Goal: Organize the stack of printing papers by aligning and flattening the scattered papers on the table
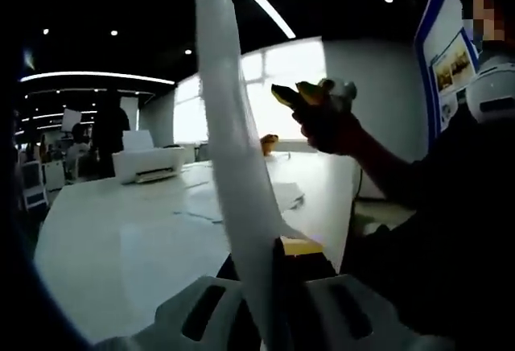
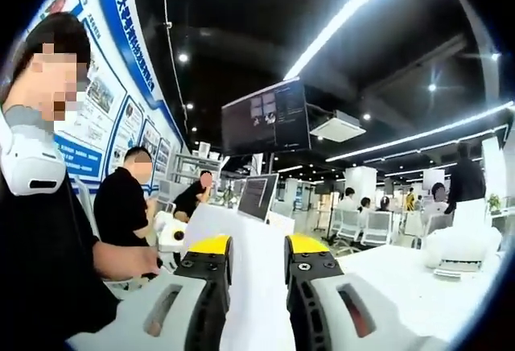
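Left tongs [image 1: 278, 274] pinching paper sheet [image 1: 229, 150] upright above bench [image 1: 121, 238], likely for squaring. Right tongs [image 2: 257, 266] spread, idle.

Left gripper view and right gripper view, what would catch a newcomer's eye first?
In the left gripper view, a tall sheet of paper stands edge-on up the middle, pinched in the left hand-held gripper above the white table. In the right gripper view, the right hand-held gripper has yellow tips with paper between them.
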Motion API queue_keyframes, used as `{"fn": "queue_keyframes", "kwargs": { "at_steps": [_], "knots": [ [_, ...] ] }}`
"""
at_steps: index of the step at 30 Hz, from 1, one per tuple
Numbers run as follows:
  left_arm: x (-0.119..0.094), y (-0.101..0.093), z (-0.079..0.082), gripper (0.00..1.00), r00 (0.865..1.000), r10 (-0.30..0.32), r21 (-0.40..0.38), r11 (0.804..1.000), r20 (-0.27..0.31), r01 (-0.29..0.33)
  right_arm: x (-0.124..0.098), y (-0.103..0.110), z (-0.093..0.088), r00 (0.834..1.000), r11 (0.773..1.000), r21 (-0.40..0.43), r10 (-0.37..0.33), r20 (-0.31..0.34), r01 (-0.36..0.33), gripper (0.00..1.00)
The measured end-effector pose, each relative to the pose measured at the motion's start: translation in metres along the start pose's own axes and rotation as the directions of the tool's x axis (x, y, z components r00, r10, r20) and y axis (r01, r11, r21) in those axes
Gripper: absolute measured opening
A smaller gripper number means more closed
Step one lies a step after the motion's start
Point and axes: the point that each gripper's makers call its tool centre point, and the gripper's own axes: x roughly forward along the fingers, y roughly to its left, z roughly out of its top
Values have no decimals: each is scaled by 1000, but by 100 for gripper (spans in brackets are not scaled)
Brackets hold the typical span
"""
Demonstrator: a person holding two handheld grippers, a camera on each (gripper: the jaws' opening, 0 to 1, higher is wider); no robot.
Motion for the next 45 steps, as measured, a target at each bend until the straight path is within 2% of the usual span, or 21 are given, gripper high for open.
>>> {"fn": "queue_keyframes", "kwargs": {
  "at_steps": [6,8,11,19,24,45],
  "knots": [
    [-1,7,-3,6,999,39,28,999,-23,-38,-3,-2,-14,999,1000,11,-22,-30,22,24],
    [-2,13,-4,6,996,74,65,995,-39,-71,-4,-1,-17,999,1000,20,-19,-38,20,25],
    [-2,14,-6,6,995,83,76,994,-51,-79,-7,-1,-21,999,1000,25,-18,-46,19,25],
    [-3,19,-10,6,993,106,76,992,-52,-102,-16,-9,-23,998,999,33,-36,-50,38,25],
    [-7,30,-13,6,986,157,114,982,-55,-150,-21,-13,-26,997,998,40,-52,-51,54,25],
    [-22,59,-10,6,972,232,96,968,26,-234,-31,-17,-36,994,995,61,-81,-70,85,25]
  ]
}}
